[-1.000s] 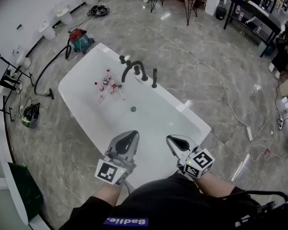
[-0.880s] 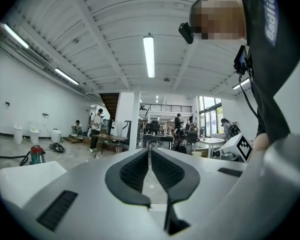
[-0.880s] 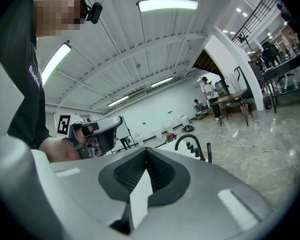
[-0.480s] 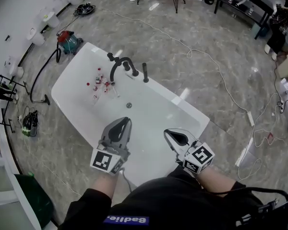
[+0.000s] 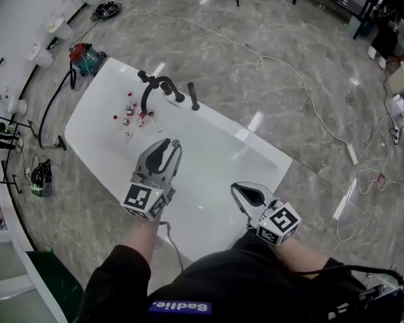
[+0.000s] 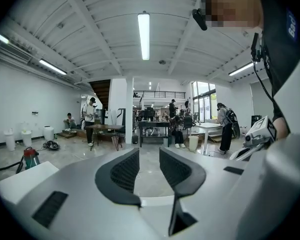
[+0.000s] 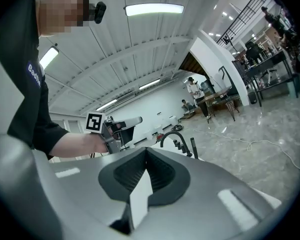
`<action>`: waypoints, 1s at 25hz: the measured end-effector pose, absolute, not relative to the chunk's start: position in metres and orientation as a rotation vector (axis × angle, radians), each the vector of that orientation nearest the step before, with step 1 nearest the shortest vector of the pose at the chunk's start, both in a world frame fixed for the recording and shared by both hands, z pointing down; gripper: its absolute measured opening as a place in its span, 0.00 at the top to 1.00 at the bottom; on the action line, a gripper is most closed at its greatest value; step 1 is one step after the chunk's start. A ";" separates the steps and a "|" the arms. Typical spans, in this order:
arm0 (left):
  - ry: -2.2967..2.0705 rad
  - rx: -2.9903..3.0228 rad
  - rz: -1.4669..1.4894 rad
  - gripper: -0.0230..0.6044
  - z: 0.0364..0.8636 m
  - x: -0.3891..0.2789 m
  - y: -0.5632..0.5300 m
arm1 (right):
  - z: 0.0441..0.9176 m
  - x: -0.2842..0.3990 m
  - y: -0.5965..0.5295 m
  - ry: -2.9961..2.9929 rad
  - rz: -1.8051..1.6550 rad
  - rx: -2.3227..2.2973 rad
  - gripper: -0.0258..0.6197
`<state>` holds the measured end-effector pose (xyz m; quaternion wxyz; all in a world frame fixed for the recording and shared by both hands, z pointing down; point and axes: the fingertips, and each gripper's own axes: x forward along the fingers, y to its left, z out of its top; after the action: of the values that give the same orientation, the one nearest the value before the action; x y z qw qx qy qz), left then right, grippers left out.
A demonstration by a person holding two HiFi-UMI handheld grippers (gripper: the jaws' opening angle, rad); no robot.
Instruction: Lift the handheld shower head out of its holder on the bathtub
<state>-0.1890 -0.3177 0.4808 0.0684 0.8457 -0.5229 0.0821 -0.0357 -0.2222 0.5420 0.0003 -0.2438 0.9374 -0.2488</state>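
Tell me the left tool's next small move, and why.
Probably move the left tool forward toward the handheld shower head: its jaws are opening with nothing between them, and the shower head stands upright in its holder at the bathtub rim, well ahead of it.

Floor (image 5: 269, 79): grey marbled tiles, glossy, patches of glare.
Vacuum cleaner (image 5: 85, 57): red top, teal drum, standing on the floor near the wall.
Hose (image 5: 46, 116): black, curves away from the vacuum cleaner across the floor.
Bottles (image 5: 129, 110): small, red-capped, loose cluster.
Cable (image 5: 303, 86): white, snakes over the floor toward a power strip (image 5: 351, 155).
Buckets (image 5: 43, 56): white, along the wall.
Ceiling light (image 6: 143, 35): long tube, lit.
People (image 6: 90, 115): several, far back by the tables.
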 end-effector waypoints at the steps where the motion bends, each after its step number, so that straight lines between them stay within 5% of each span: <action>1: -1.567 2.550 0.263 0.78 0.487 -0.188 -0.325 | 0.546 -0.033 -0.222 2.944 -0.794 -0.769 0.96; 25: -1.512 2.352 0.523 0.59 0.651 -0.200 -0.506 | 0.576 -0.004 -0.303 2.929 -0.743 -0.823 0.96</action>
<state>-0.1997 -0.5056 0.6508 0.1478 0.8178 -0.5256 0.1818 -0.0042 -0.3030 0.5759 0.0051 -0.2628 0.9352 -0.2373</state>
